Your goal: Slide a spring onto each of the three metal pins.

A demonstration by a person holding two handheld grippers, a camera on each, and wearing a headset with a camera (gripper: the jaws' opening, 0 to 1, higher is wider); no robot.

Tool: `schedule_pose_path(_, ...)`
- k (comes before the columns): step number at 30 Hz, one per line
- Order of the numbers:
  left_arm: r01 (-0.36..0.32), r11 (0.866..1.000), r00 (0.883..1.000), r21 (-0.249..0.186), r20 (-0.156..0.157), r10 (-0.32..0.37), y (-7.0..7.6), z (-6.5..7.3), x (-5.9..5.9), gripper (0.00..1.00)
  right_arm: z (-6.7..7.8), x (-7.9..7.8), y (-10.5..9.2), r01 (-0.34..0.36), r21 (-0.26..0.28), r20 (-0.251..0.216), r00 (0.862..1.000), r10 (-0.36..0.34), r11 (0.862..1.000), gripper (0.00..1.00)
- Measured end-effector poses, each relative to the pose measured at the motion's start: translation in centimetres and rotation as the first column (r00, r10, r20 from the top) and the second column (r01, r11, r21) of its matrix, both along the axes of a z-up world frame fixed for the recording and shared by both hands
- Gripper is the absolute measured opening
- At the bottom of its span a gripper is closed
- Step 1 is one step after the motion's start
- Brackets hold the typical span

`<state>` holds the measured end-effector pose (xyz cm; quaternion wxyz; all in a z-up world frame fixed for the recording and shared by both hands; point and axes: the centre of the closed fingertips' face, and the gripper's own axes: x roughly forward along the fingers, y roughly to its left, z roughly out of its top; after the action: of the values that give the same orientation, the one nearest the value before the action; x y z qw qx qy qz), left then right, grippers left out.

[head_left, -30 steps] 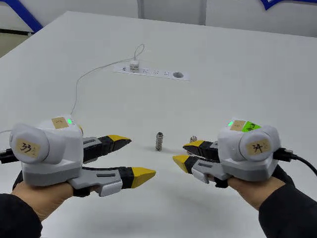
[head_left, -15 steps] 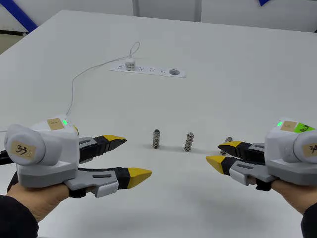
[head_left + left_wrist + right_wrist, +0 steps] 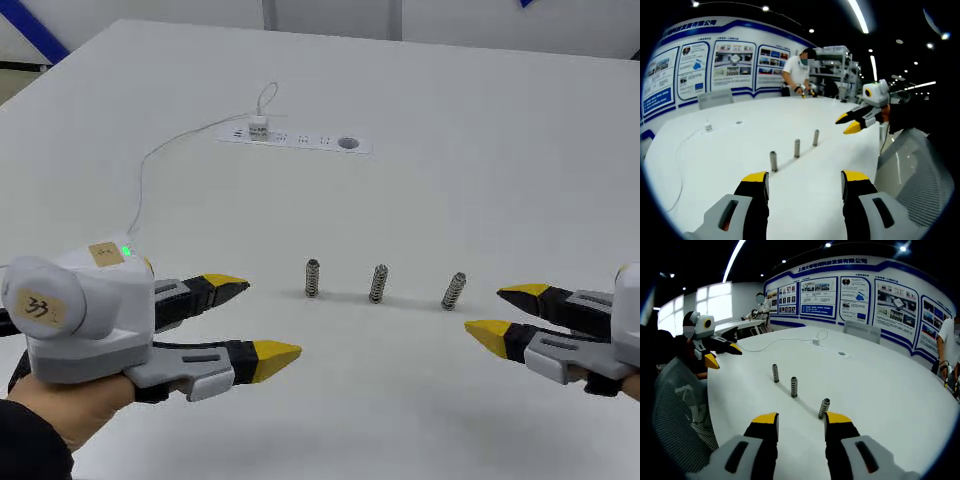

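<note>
Standing in a row on the white desk (image 3: pixel 480 180) in the head view are the left pin (image 3: pixel 312 278), the middle pin (image 3: pixel 378 284) and the right pin (image 3: pixel 453 290). Each has a coiled spring (image 3: pixel 378 292) around it, and the right one leans a little. The left claw (image 3: pixel 272 318) hovers near the left pin with its jaws spread wide and nothing between them. The right claw (image 3: pixel 484 309) hangs just beside the right pin, also parted and empty. Farther back a power strip (image 3: pixel 300 140) lies flat, with a white cable (image 3: pixel 150 170) trailing from it toward the person.

In the left gripper view, the claw's yellow tips (image 3: pixel 756 177) stand wide apart above the desk, holding nothing. The row runs away from them, with the left pin (image 3: pixel 773 161) nearest, then the middle pin (image 3: pixel 797 148), then the right pin (image 3: pixel 816 137). The right claw (image 3: pixel 842 125) floats beyond the row, open.

In the right gripper view, the right claw (image 3: pixel 801 418) gapes empty. The right pin (image 3: pixel 824 408) sits just ahead of its tips, with the middle pin (image 3: pixel 794 386) and the left pin (image 3: pixel 775 373) behind it. The open left claw (image 3: pixel 726 359) hovers past them.
</note>
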<state>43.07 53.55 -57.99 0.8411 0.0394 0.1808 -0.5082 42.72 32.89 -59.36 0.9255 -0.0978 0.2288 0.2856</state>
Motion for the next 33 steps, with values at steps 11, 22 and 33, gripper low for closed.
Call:
schedule_pose_path(11,-0.003,1.0,1.0,0.0,-0.011,0.003,0.0,-0.3,-0.3,0.6,0.4,-1.2,-1.8,0.009,0.0,0.018,1.0,-0.009,1.0,0.46)
schedule_pose_path(22,0.003,1.0,1.0,0.003,-0.017,-0.003,-0.1,-0.7,-0.4,0.6,0.2,-1.8,-2.6,0.039,0.029,0.024,0.999,-0.04,0.999,0.49)
schedule_pose_path(33,0.007,1.0,1.0,0.008,-0.023,-0.007,-0.3,-0.9,-0.8,0.6,-0.2,-1.6,-2.4,0.051,0.05,0.015,0.999,-0.052,0.997,0.5)
